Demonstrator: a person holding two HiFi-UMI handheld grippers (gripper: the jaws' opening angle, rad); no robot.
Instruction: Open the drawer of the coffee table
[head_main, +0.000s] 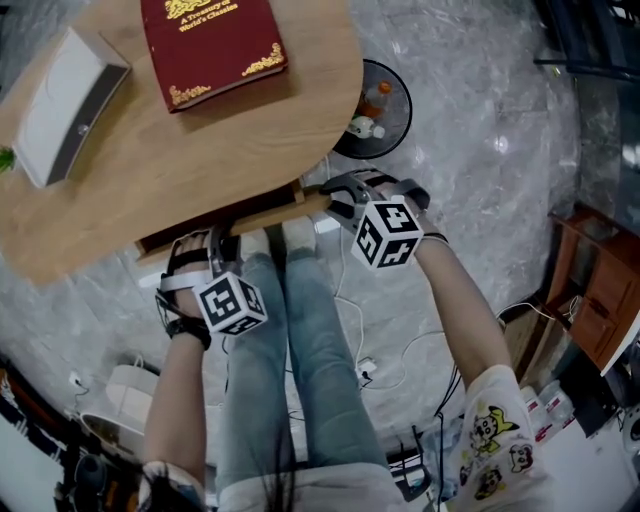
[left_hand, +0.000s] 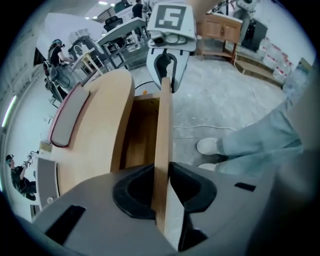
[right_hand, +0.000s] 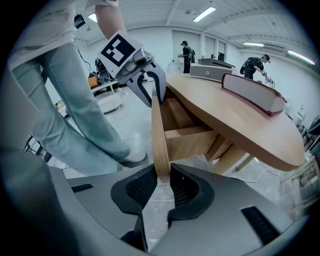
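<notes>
The coffee table (head_main: 200, 160) has a light wooden top, and its drawer front (head_main: 272, 214) sticks out a little from under the near edge. My left gripper (head_main: 200, 262) is shut on the left end of that front panel (left_hand: 164, 130), whose board runs edge-on between the pads (left_hand: 161, 187). My right gripper (head_main: 345, 200) is shut on the right end, its ribbed pads (right_hand: 162, 182) pressed to both faces of the board (right_hand: 157, 135). The drawer's inside (left_hand: 142, 135) shows as a narrow gap behind the panel. Each gripper shows at the far end of the other's view (left_hand: 167, 65) (right_hand: 147, 82).
A red book (head_main: 212, 45) and a grey-and-white box (head_main: 65, 105) lie on the table top. A round black bin (head_main: 375, 110) with bottles stands on the marble floor beside the table. The person's legs (head_main: 290, 360) stand between the arms. A wooden cabinet (head_main: 590, 290) is at the right.
</notes>
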